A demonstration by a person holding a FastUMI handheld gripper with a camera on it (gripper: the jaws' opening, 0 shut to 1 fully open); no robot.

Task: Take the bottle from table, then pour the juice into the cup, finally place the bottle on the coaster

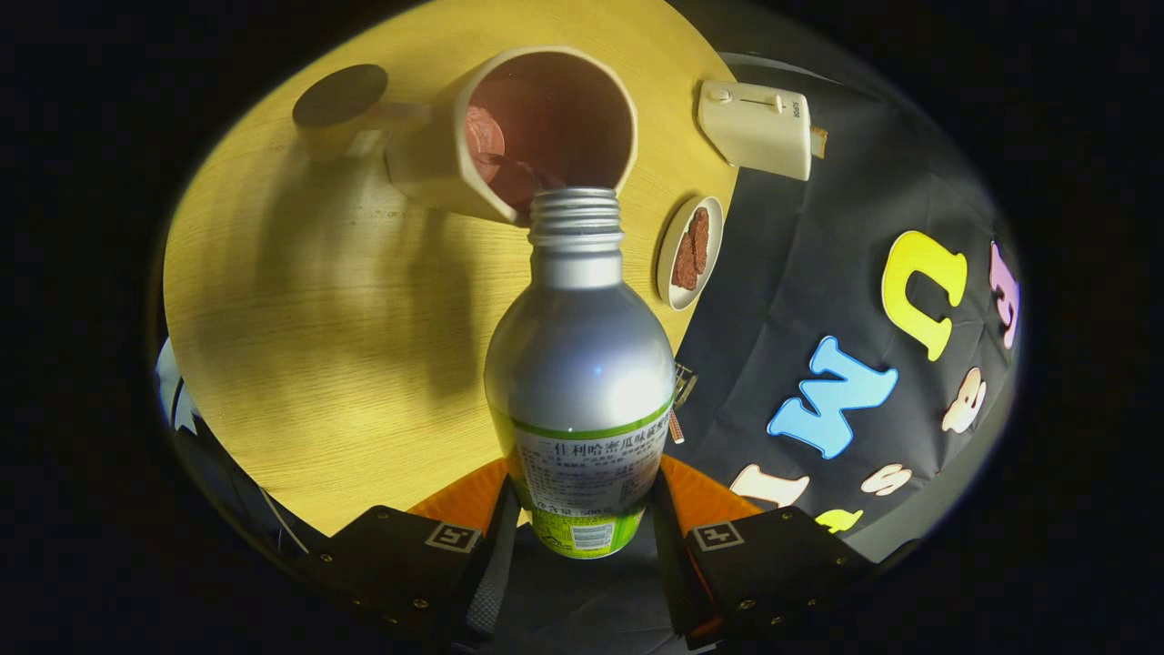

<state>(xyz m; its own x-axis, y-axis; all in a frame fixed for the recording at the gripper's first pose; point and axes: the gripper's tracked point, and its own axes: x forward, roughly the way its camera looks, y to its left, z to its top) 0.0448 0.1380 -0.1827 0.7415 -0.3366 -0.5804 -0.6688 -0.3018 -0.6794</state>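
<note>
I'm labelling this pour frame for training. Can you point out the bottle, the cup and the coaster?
bottle (582, 364): gripper view, on its silver shoulder; the jaws are shut on its base.
cup (436, 168): gripper view, on its cream outer wall, just beyond the bottle's mouth.
coaster (340, 95): gripper view, on its dark round top, behind the cup.

Round wood-grain table (300, 364) w/ strong shadows — black cloth wall (800, 273) just behind, warm light from above.

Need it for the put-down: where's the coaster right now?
In the gripper view, the coaster lies on the table, just beyond the cup by its handle, far ahead of the bottle.
</note>
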